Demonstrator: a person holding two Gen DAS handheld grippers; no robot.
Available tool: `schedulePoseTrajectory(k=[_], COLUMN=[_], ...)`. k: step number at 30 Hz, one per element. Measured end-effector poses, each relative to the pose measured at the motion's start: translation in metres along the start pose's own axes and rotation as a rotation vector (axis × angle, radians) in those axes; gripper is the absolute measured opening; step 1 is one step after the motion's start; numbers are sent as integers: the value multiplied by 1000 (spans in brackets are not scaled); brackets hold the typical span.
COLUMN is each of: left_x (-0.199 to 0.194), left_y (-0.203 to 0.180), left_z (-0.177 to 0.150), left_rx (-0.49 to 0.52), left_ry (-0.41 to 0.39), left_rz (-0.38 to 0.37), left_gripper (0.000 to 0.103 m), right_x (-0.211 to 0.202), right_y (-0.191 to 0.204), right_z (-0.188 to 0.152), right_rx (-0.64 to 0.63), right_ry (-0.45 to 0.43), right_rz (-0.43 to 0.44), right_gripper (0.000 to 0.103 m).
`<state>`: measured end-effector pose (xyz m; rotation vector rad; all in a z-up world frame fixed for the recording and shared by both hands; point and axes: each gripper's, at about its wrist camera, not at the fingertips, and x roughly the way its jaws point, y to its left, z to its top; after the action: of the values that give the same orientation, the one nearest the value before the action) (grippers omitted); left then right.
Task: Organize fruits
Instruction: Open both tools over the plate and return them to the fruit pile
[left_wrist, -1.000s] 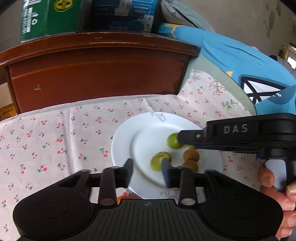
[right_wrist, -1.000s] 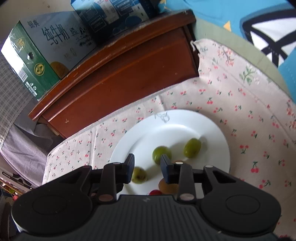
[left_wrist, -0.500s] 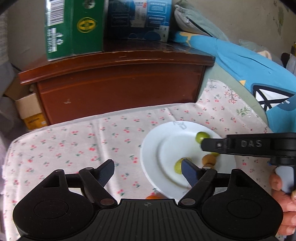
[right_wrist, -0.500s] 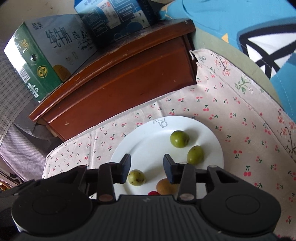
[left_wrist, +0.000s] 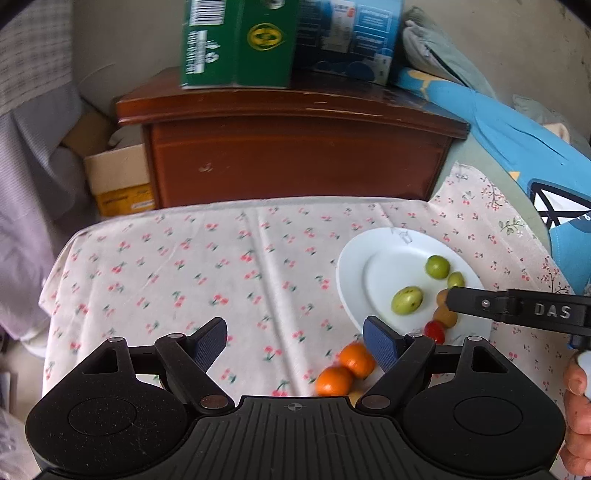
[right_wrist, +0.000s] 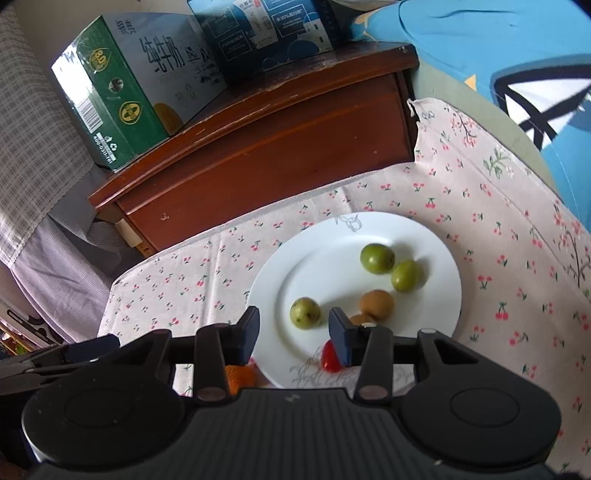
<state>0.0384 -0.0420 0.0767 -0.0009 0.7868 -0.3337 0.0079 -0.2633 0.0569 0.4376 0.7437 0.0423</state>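
Observation:
A white plate (right_wrist: 332, 266) lies on the cherry-print cloth. On it are three green fruits (right_wrist: 377, 258) (right_wrist: 406, 276) (right_wrist: 305, 313), two brown kiwis (right_wrist: 376, 304) and a red cherry tomato (right_wrist: 330, 356). My right gripper (right_wrist: 294, 330) hovers open over the plate's near rim. The nearest green fruit lies just beyond its tips, untouched. Two oranges (left_wrist: 356, 359) (left_wrist: 334, 380) lie on the cloth beside the plate (left_wrist: 354, 280). My left gripper (left_wrist: 295, 339) stands wide open above the cloth, left of the plate, with nothing between its fingers. A finger of the right gripper (left_wrist: 476, 304) reaches over the plate from the right.
A brown wooden cabinet (left_wrist: 295, 158) stands behind the table, with a green carton (left_wrist: 236, 44) and a blue carton (left_wrist: 351, 37) on top. Blue bedding (left_wrist: 517, 147) lies to the right. A cardboard box (left_wrist: 118, 181) sits on the floor at left. A person's hand (left_wrist: 576, 398) holds the right gripper.
My left gripper opened wide and drew back to the left, off the plate. My right gripper opened a little and pulled back toward the plate's near rim.

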Motion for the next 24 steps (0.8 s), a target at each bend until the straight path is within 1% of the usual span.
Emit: schedulePoseTrajectory(k=[8, 12, 14, 19, 24], left_x=[-13, -17, -20, -21, -19], left_y=[12, 17, 18, 23, 28], left_z=[-22, -34, -40, -52, -61], left_rx=[-32, -59, -60, -78, -73], left_ry=[26, 47, 49, 62, 81], left_rz=[14, 9, 19, 31, 48], left_gripper=[82, 82, 82, 82, 82], right_x=[-14, -18, -21, -21, -15], right_y=[3, 8, 9, 12, 17], right_z=[-22, -34, -40, -56, -69], right_rx=[43, 33, 32, 35, 25], right_ry=[19, 28, 35, 60, 97], right_rz=[16, 14, 18, 23, 31], right_gripper=[43, 43, 43, 43, 43])
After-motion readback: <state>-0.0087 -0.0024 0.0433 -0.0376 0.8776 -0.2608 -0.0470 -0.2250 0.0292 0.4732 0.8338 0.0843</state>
